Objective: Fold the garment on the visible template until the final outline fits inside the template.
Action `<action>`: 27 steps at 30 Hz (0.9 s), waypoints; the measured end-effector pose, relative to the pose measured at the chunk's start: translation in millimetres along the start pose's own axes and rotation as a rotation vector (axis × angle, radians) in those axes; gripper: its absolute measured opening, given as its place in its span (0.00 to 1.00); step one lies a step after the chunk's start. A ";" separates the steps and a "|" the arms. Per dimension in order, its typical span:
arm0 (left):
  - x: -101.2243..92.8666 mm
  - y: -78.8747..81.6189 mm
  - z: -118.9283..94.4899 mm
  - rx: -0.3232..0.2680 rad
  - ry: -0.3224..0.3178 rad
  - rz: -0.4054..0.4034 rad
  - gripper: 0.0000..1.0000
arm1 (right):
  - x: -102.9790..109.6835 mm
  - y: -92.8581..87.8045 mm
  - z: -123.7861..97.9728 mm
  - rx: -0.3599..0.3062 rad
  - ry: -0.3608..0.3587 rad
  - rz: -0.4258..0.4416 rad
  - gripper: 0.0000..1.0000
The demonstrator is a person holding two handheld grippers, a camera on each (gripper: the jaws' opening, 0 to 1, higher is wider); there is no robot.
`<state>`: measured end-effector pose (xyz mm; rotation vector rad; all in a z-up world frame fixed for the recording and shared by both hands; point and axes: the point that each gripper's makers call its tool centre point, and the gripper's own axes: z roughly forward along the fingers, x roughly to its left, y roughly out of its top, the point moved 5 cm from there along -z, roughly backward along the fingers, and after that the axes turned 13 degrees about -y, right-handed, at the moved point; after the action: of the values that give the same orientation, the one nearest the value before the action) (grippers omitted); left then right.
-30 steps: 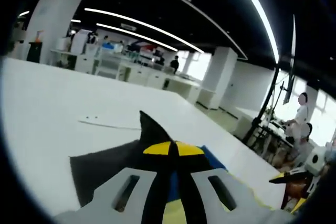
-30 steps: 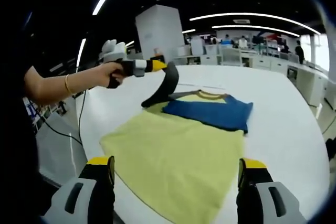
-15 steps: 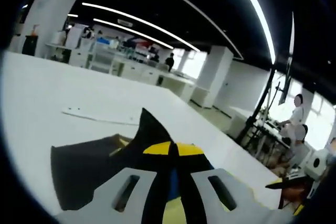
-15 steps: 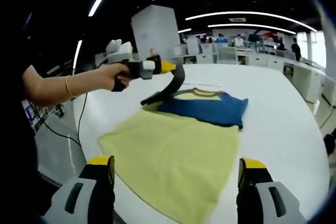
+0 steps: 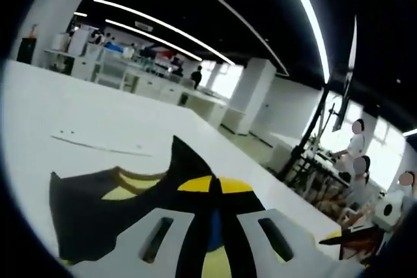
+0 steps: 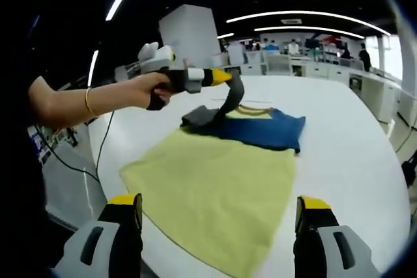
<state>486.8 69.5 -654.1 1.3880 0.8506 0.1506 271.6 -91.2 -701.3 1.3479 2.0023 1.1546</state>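
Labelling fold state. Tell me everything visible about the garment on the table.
The garment is a soft knit-looking T-shirt lying on the white table. Its yellow body spreads flat toward the right tongs, which are open and clear of it. The far part is blue, with a yellow collar band. A dark grey sleeve is lifted off the table, pinched in the shut left tongs held by a person's hand; in the left gripper view that sleeve drapes from the jaws.

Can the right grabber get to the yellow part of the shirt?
Probably yes. The right gripper is open and empty, and the yellow cloth lies flat on the table just ahead, nothing between.
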 end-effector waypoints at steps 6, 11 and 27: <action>-3.2 -9.4 12.2 0.006 -0.020 -0.033 0.00 | -2.8 -2.5 -0.4 0.007 -0.011 0.005 0.97; -9.7 -12.9 24.2 0.004 -0.048 -0.057 0.00 | -4.6 -3.4 0.0 0.009 -0.013 0.011 0.97; -31.1 -43.5 55.3 0.111 -0.128 -0.044 0.00 | -8.5 -7.8 1.2 0.015 -0.023 0.025 0.97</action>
<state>481.8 -1.8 -682.7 1.4652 0.7916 -0.0200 271.9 -99.8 -709.2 1.3917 1.9868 1.1325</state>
